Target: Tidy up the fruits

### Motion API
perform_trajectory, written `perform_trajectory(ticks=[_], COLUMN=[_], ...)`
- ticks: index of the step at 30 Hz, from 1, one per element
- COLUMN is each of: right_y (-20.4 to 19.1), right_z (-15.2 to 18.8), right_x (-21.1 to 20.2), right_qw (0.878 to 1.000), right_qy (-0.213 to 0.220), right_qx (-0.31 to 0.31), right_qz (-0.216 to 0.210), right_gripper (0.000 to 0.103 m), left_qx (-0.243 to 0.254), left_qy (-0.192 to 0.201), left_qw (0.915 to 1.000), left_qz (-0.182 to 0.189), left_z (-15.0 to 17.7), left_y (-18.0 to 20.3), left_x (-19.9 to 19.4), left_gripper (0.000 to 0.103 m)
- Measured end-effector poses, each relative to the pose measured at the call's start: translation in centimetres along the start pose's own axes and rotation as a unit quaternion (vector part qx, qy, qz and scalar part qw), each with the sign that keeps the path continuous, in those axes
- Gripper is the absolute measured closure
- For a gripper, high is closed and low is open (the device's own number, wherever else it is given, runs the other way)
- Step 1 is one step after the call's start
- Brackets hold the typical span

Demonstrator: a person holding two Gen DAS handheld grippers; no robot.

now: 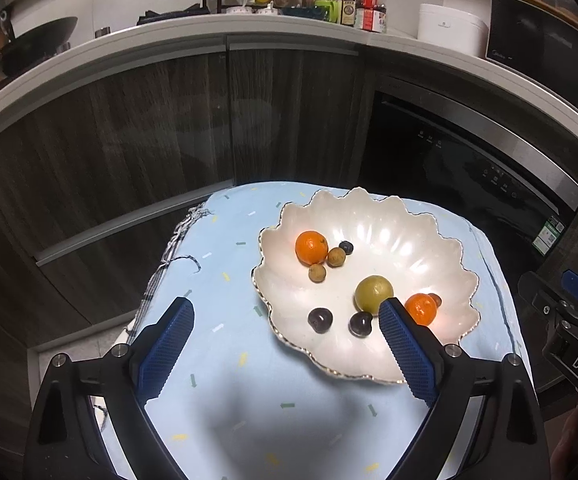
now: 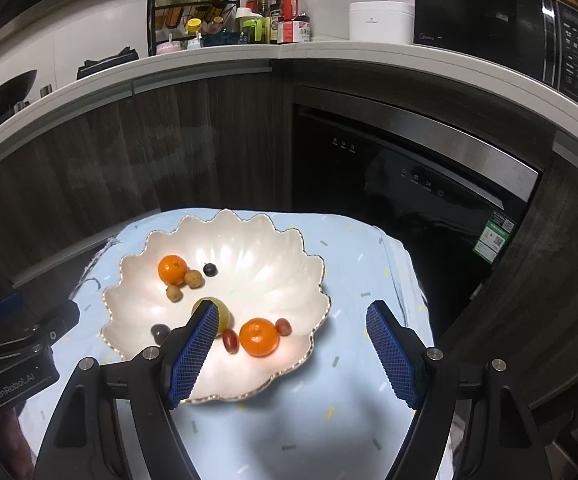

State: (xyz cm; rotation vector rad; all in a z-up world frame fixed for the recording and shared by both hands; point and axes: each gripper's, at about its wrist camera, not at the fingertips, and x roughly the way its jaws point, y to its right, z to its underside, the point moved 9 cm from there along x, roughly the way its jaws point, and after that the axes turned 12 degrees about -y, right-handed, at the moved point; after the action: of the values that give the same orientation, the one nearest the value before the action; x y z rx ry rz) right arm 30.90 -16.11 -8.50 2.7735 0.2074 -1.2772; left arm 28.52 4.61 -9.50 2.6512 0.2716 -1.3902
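A white scalloped dish (image 1: 389,216) (image 2: 249,240) stands on a light blue cloth and holds all the fruit. In it lie two oranges (image 1: 311,247) (image 1: 421,309), a green-yellow fruit (image 1: 373,292) (image 2: 225,314), two small brown fruits (image 1: 336,257), a blueberry (image 1: 345,246) and dark red-purple fruits (image 1: 320,320) (image 2: 230,340). My left gripper (image 1: 287,312) hovers open above the cloth at the dish's near left, with nothing between its fingers. Open too, my right gripper (image 2: 291,316) hangs over the dish's near right rim, also holding nothing.
The cloth (image 1: 225,360) covers a small table with drops on all sides. Behind it are dark cabinet doors (image 1: 129,152) and a built-in dishwasher (image 2: 409,168). The counter above carries bottles (image 2: 289,16), a spice rack, a white pot and a microwave (image 2: 509,20).
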Motion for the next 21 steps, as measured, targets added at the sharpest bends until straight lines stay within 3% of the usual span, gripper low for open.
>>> perform_trajectory(ticks=[21], right_y=[0.4], right_z=[5.5], right_x=[-5.5], right_qw=[0.999], right_qy=[0.028], right_qx=[0.011], right_qz=[0.01], right_gripper=[0.026], left_qx=[0.032], left_qy=[0.034], left_qw=[0.9989], left_qz=[0.005], left_z=[5.3], left_y=[-0.1], left_x=[-4.8], left_gripper=[0.004])
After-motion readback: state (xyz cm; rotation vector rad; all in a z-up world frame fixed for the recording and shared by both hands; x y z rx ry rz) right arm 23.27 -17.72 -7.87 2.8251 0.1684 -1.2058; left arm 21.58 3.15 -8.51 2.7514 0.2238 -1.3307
